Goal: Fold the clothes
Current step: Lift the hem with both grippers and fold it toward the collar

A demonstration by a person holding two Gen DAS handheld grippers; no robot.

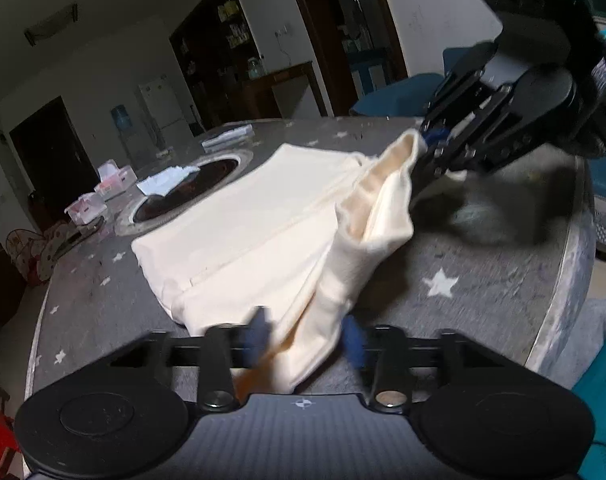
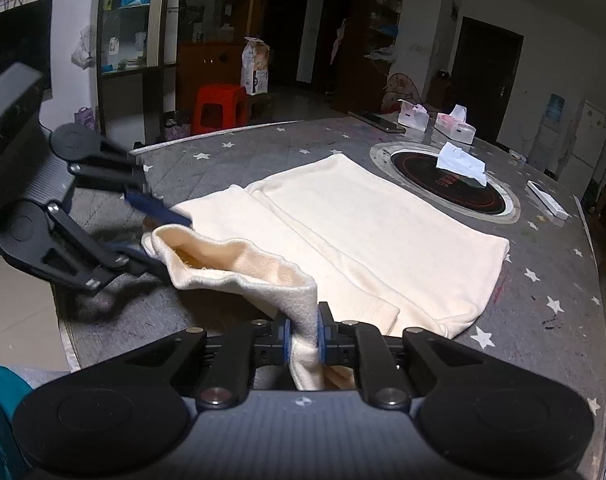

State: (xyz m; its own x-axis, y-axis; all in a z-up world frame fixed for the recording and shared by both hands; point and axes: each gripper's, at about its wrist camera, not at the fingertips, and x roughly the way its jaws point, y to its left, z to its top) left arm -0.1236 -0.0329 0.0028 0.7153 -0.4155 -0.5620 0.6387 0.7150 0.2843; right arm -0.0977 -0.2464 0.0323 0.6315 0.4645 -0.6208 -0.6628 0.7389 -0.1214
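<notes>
Right wrist view: right hand-held gripper (image 2: 303, 334) clamps the cream fleece garment's (image 2: 383, 224) hem; left hand-held gripper (image 2: 159, 236) stands apart around it. Regrip before folding across the grey star-patterned tabletop (image 2: 543, 320).

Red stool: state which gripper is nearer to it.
Left. The left gripper sits at the table edge nearest the red stool; the right gripper is farther back, clamping the garment.

Cream garment (image 2: 367, 232), perhaps half-folded, flat

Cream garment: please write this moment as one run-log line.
cream garment: partly folded | right hand-held gripper: shut on cuff | left hand-held gripper: open around hem
</notes>
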